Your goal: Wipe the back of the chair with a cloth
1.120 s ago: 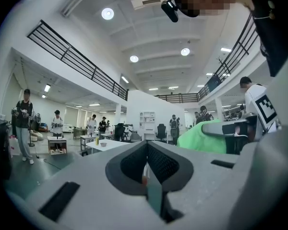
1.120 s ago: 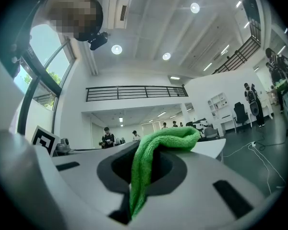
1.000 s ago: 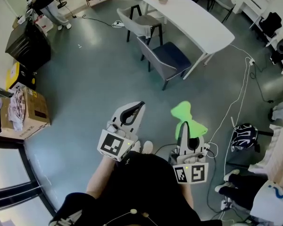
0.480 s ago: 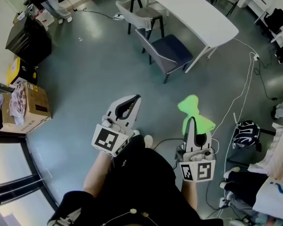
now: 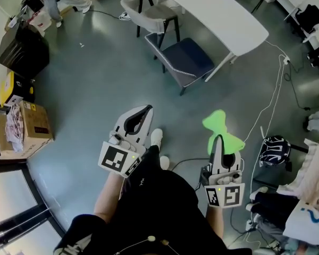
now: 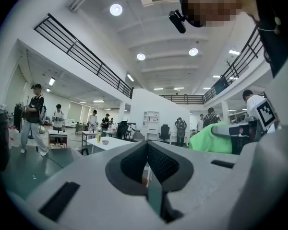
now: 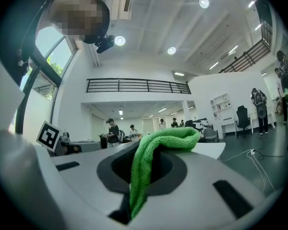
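Observation:
A chair (image 5: 185, 60) with a dark blue seat and a grey back stands on the floor by the white table (image 5: 212, 12), ahead of me in the head view. A second grey chair (image 5: 146, 14) is behind it. My right gripper (image 5: 218, 138) is shut on a bright green cloth (image 5: 220, 129), which sticks out past the fingertips; in the right gripper view the cloth (image 7: 156, 157) is pinched between the jaws. My left gripper (image 5: 144, 110) is shut with nothing in it, and its jaws (image 6: 146, 164) meet. Both grippers are held level in front of my body, well short of the chair.
A cardboard box (image 5: 29, 126) and a black case (image 5: 22, 49) stand at the left. White cables (image 5: 271, 97) run across the floor at the right, near a dark bag (image 5: 275, 150). People stand in the far hall in both gripper views.
The chair and table have come nearer in the head view as I moved forward. Both grippers advanced with me, still shut, the cloth still in the right one.

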`<action>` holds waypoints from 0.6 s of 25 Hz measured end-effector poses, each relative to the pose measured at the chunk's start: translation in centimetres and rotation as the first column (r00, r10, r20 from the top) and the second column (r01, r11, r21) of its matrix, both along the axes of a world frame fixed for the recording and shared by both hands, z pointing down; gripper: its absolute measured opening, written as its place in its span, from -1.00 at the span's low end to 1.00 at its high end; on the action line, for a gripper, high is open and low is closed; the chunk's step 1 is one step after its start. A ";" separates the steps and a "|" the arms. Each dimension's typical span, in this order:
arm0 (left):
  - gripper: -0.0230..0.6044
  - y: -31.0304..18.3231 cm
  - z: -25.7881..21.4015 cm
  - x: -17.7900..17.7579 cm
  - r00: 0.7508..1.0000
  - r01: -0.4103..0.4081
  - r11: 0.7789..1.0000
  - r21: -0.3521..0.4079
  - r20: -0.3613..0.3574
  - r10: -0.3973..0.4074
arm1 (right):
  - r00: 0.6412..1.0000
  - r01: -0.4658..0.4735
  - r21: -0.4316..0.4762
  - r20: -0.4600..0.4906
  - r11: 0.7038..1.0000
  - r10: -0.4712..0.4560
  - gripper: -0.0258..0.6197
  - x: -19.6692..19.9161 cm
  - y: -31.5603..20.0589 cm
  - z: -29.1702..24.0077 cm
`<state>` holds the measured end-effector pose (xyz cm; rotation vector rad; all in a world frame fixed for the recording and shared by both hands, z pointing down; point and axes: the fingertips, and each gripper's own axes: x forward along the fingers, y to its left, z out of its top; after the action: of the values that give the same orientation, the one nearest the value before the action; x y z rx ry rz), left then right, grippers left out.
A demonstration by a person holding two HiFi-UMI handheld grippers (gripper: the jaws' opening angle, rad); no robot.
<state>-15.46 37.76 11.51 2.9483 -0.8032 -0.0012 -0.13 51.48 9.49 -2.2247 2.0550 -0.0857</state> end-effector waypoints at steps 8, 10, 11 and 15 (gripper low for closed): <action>-0.92 -9.6 -0.2 1.7 1.000 0.000 0.999 0.050 0.002 0.000 | 1.000 -0.014 -0.014 -0.009 1.000 0.014 -0.86 2.0 -9.5 0.5; -0.92 -11.7 -0.2 1.4 1.000 0.013 0.999 0.042 -0.004 -0.013 | 1.000 -0.010 -0.021 -0.016 1.000 0.010 -0.86 2.0 -11.5 0.6; -0.92 -12.6 -0.1 1.4 1.000 0.020 0.999 0.036 -0.009 -0.019 | 1.000 -0.009 -0.024 -0.024 1.000 0.009 -0.86 2.1 -12.3 0.7; -0.92 -15.5 0.3 1.9 0.999 0.037 0.999 0.006 -0.025 -0.037 | 1.000 -0.006 -0.044 -0.027 0.999 0.005 -0.86 3.3 -14.9 1.2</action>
<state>-13.59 22.22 11.79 2.9323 -0.8558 -0.0427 3.16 36.59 10.73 -2.2691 2.0807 -0.1024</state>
